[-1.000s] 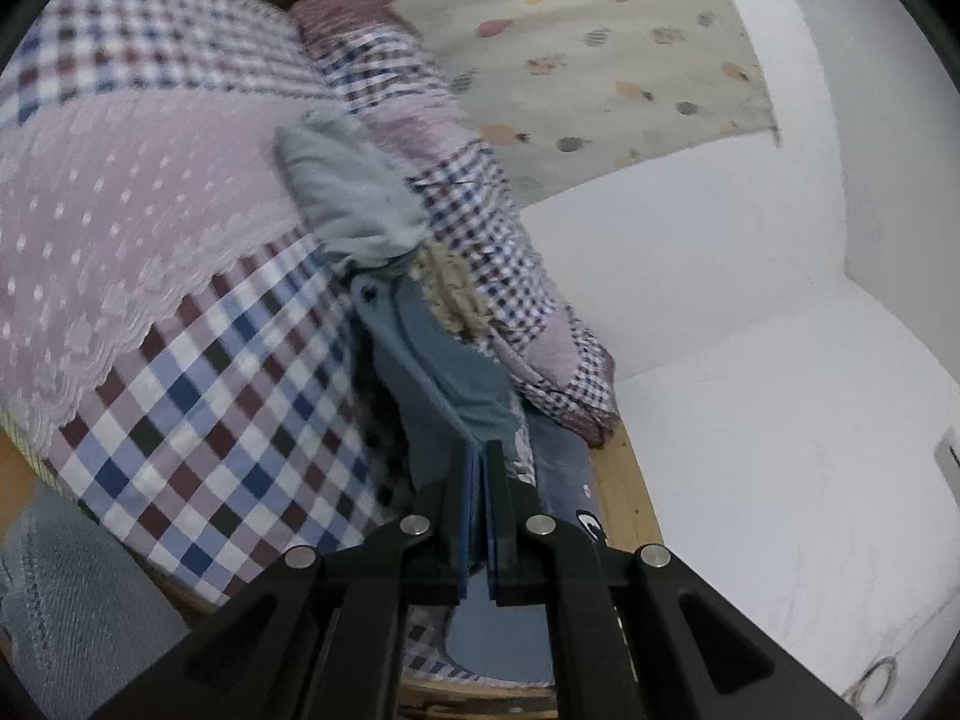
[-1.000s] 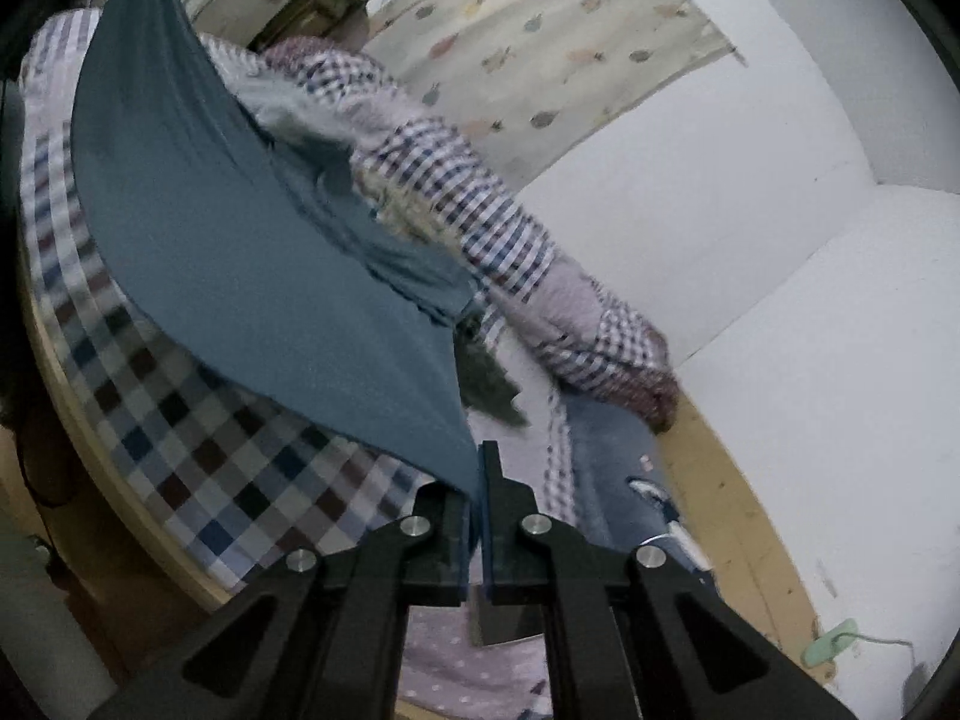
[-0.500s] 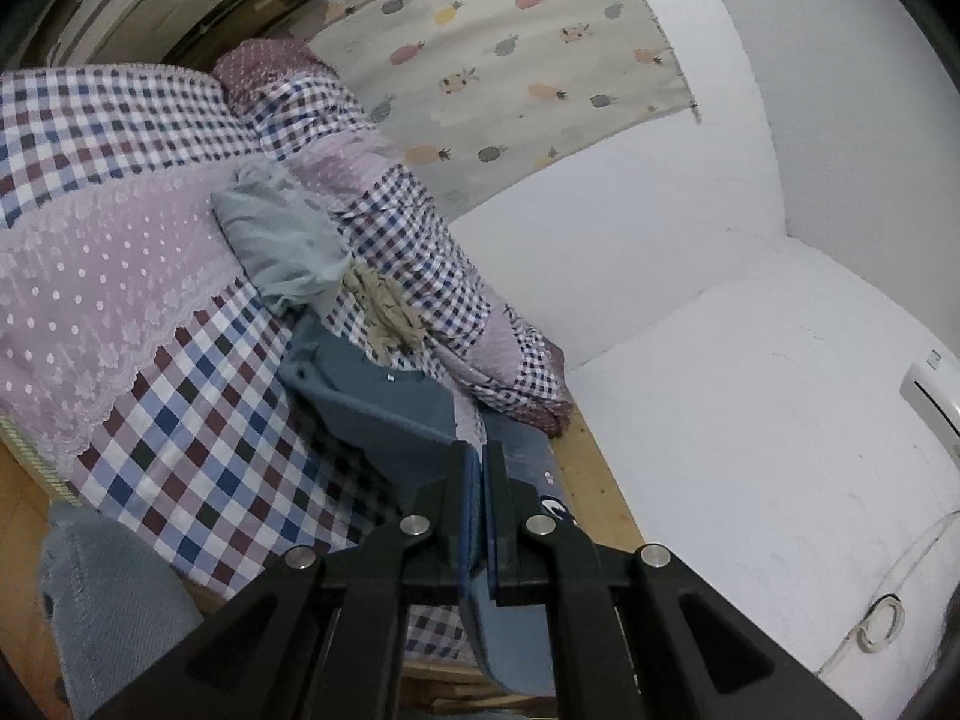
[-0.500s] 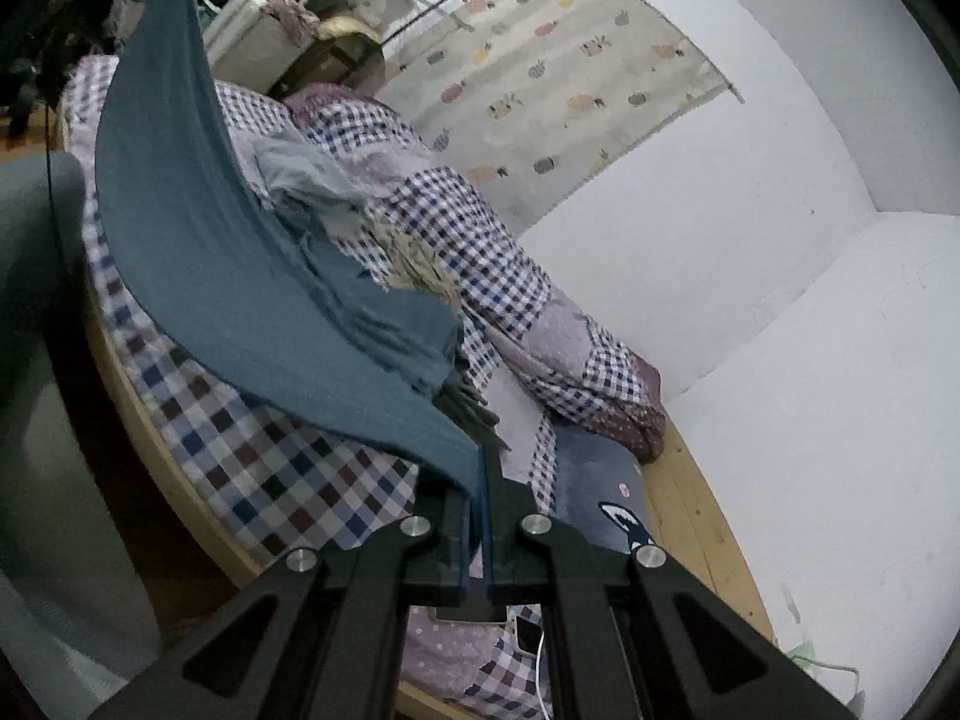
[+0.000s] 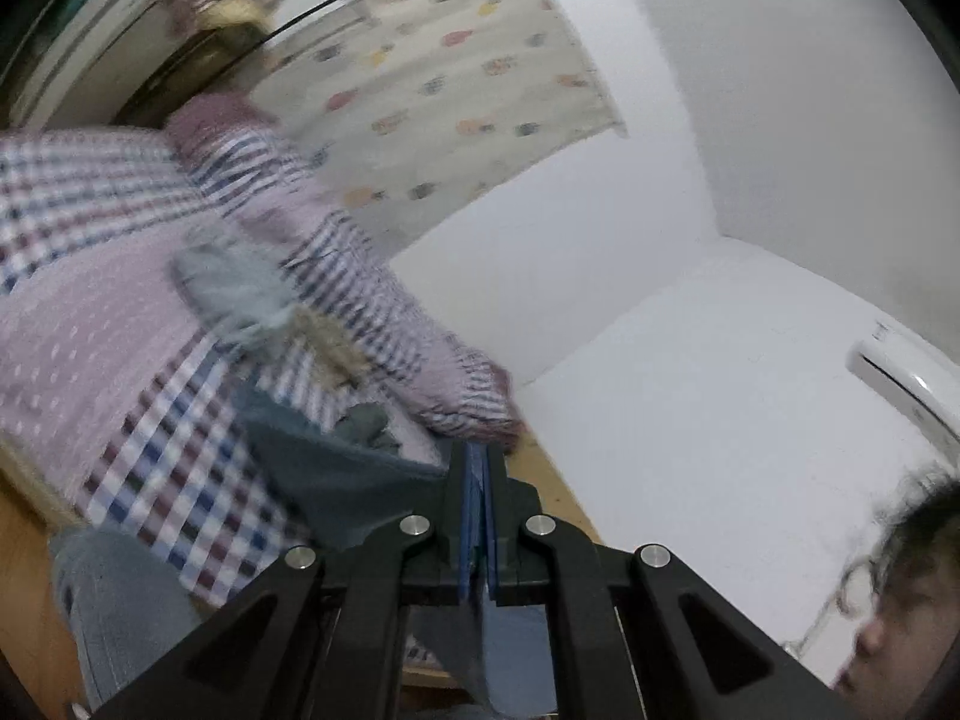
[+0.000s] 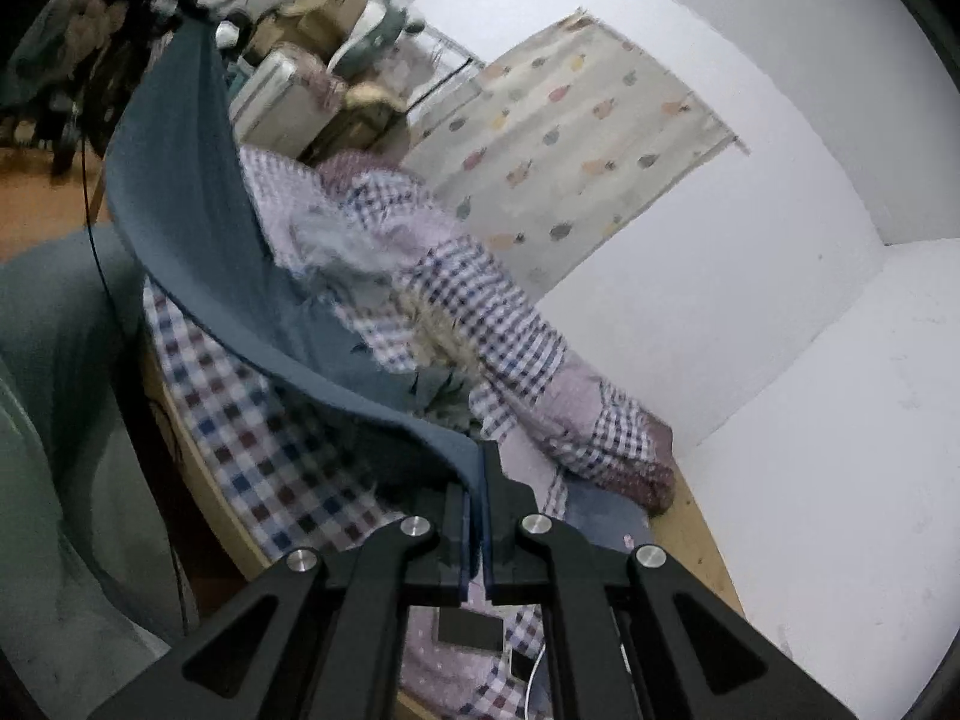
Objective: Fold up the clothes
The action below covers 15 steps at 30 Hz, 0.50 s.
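Observation:
A blue-grey garment (image 6: 198, 192) hangs stretched in the air above the checked bed cover (image 6: 270, 456). In the right wrist view it runs as a long band from the upper left down to my right gripper (image 6: 477, 480), which is shut on its edge. My left gripper (image 5: 478, 480) is shut on another edge of the same garment (image 5: 336, 474), whose cloth sags to the left below the fingers. A pale grey garment (image 5: 234, 294) and a beige one (image 5: 336, 348) lie crumpled on the bed further back.
A rolled checked quilt (image 5: 372, 300) lies along the wall side of the bed. A patterned curtain (image 6: 576, 138) hangs on the white wall. Boxes and a case (image 6: 288, 102) are stacked beyond the bed. A phone (image 6: 471, 630) lies on the bed. A person's head (image 5: 900, 594) shows lower right.
Both grippers have risen and tilted up, lifting the blue-grey garment higher off the bed; more wall and ceiling show. The left view is motion-blurred now.

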{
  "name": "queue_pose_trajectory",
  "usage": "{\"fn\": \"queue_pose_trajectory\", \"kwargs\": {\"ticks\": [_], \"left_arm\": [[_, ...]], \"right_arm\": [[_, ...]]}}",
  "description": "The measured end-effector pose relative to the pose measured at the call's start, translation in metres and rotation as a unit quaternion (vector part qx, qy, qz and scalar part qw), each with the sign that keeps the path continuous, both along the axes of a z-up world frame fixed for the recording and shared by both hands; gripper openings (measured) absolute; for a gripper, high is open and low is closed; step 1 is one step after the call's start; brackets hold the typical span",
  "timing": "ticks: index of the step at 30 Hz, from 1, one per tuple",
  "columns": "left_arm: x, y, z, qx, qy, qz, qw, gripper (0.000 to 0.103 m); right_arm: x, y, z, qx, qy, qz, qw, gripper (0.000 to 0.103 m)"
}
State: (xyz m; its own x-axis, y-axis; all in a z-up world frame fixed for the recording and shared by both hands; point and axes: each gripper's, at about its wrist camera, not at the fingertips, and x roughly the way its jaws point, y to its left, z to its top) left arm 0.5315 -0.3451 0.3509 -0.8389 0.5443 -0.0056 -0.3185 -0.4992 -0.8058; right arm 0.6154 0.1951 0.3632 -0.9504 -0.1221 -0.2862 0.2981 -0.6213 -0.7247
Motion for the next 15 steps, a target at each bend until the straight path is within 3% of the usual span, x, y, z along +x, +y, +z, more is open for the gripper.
{"fn": "queue_pose_trajectory", "kwargs": {"ticks": [3, 9, 15], "left_arm": [[-0.003, -0.003, -0.001, -0.012, -0.006, 0.004, 0.9999, 0.002], [-0.037, -0.008, -0.034, 0.003, -0.076, 0.008, 0.9970, 0.002], [-0.065, -0.004, -0.048, 0.013, -0.100, 0.005, 0.9948, 0.002]], "right_arm": [[0.000, 0.008, 0.005, -0.038, -0.012, 0.021, 0.999, 0.000], [-0.041, 0.014, -0.031, -0.024, -0.066, -0.026, 0.997, 0.000], [-0.061, 0.019, -0.046, -0.024, -0.083, -0.040, 0.995, 0.000]]}}
